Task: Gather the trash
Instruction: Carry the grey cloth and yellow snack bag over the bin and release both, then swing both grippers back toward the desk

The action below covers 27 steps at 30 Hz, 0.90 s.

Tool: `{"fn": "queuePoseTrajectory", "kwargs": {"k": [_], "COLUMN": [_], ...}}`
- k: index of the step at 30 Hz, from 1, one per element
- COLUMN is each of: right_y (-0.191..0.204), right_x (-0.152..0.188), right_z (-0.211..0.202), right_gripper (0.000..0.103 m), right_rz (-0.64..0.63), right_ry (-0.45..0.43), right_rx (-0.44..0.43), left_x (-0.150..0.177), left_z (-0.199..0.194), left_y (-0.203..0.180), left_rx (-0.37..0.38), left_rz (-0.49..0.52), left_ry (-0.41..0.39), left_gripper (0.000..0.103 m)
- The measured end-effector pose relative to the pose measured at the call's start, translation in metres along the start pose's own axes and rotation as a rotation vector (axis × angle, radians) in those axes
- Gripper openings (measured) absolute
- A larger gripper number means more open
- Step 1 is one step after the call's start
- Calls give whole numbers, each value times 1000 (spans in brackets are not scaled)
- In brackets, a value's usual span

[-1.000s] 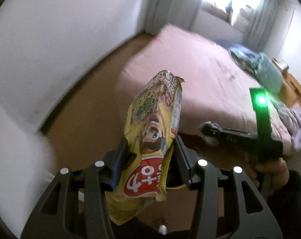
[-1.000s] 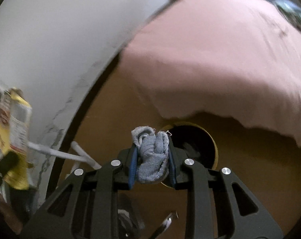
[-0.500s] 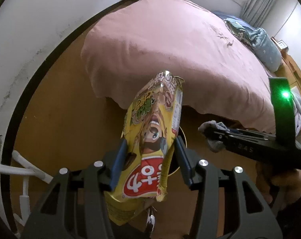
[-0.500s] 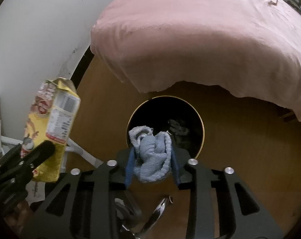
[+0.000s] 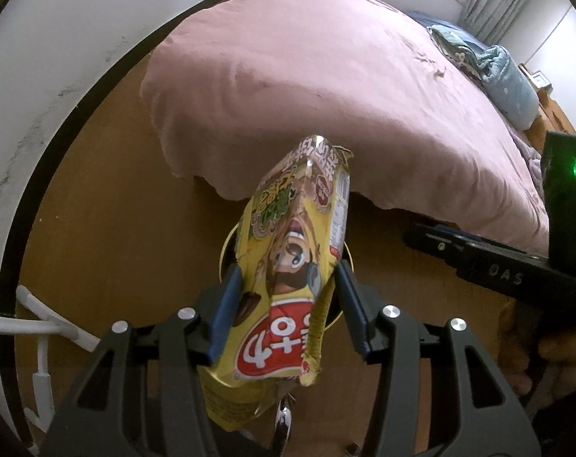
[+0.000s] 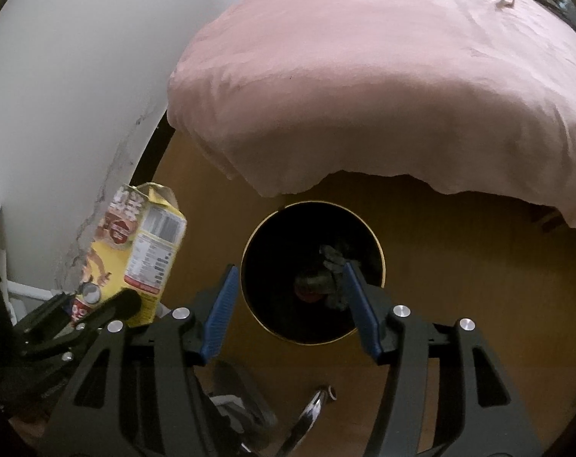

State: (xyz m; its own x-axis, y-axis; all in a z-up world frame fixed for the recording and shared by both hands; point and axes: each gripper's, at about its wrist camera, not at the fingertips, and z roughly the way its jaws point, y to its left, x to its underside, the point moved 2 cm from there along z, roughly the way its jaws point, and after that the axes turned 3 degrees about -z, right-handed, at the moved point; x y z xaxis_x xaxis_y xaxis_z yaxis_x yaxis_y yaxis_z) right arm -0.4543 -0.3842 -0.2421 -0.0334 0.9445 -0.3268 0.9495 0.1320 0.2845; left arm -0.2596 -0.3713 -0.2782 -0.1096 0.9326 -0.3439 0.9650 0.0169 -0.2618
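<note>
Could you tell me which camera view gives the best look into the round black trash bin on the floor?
The right wrist view: the trash bin sits centred between the open right claw, its whole gold rim and dark inside visible. In the left wrist view, the yellow snack bag held by the left claw hides all but slivers of the rim.

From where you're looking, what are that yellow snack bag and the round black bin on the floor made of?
The yellow snack bag looks like thin printed plastic film: it shines, creases and crumples where the left gripper pinches it. The round black bin seems rigid, maybe metal or hard plastic; its thin gold-coloured rim glints, but the dark inside shows no surface detail, so that stays open.
</note>
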Motion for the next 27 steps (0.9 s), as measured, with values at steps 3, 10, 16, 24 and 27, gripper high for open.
{"fn": "queuePoseTrajectory", "kwargs": {"k": [3, 10, 16, 24, 27], "right_y": [-4, -11, -2, 66, 128], "right_x": [-3, -10, -15, -18, -11], "right_z": [-11, -34, -40, -73, -98], "right_gripper": [57, 63, 65, 72, 75], "right_rz": [15, 62, 39, -111, -254], "right_ry": [-32, -103, -114, -153, -186], "right_rx": [7, -10, -32, -86, -145], "left_x": [-8, -25, -23, 2, 31], "left_z": [0, 0, -34, -182, -252], "left_y": [-6, -22, -17, 13, 40], "left_rx": [14, 25, -28, -158, -204], "left_rz": [12, 37, 51, 12, -42], "left_ry": [-2, 2, -56, -265, -360], "left_gripper": [61, 73, 81, 96, 96]}}
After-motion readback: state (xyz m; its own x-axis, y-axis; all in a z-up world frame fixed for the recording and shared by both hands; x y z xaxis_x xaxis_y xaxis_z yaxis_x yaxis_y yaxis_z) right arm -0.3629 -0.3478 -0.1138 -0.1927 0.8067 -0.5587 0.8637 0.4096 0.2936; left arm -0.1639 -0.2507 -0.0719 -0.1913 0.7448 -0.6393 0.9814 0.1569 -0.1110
